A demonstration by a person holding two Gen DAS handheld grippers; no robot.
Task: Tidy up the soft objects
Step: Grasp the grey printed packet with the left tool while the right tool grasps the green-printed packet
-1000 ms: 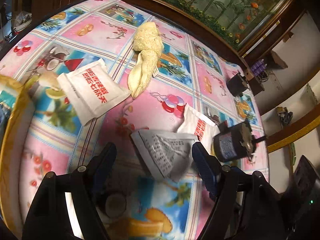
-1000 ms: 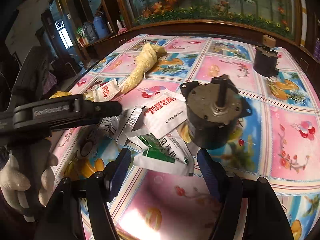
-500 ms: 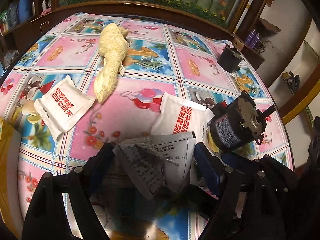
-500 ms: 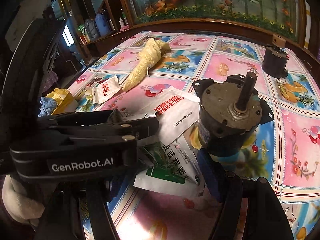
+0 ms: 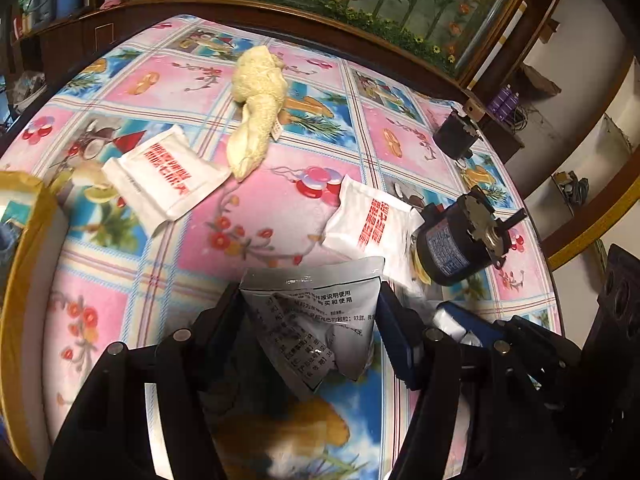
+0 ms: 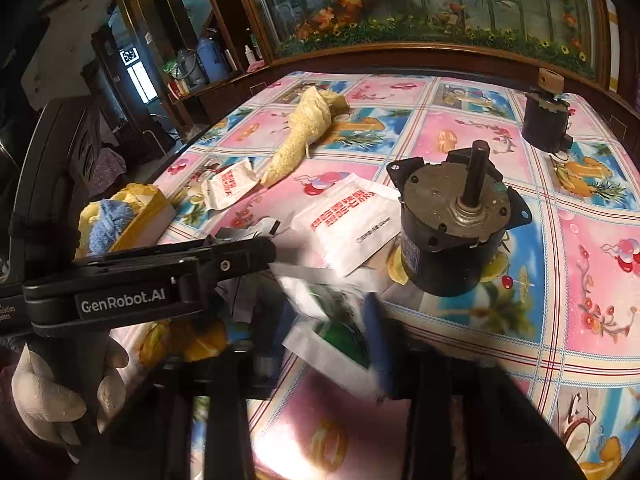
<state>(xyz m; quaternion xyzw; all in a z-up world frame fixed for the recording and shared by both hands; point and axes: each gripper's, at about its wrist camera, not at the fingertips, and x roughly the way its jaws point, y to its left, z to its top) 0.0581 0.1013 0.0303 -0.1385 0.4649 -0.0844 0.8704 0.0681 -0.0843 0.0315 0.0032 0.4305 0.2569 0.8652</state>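
My left gripper (image 5: 310,306) is shut on a crumpled grey printed sachet (image 5: 316,320) low over the flowery tablecloth. In the right wrist view the left gripper (image 6: 240,254) reaches in from the left, held by a gloved hand (image 6: 52,392). My right gripper (image 6: 326,320), blurred, is shut on a green-and-white sachet (image 6: 340,320). Two white sachets with red print lie flat, one on the left (image 5: 164,176) (image 6: 230,184), the other (image 5: 372,224) (image 6: 348,220) against a motor. A pale yellow towel (image 5: 256,120) (image 6: 304,132) lies farther back.
A black motor (image 5: 460,244) (image 6: 452,224) stands just right of the sachets, with a second motor (image 5: 454,136) (image 6: 546,120) at the far right. A yellow-lined box (image 5: 24,240) (image 6: 136,216) holding a blue cloth (image 6: 108,220) sits at the table's left edge.
Both grippers came forward and shut: the left onto the grey sachet, now crumpled, the right onto the green-and-white sachet. The left gripper moved closer across the right wrist view.
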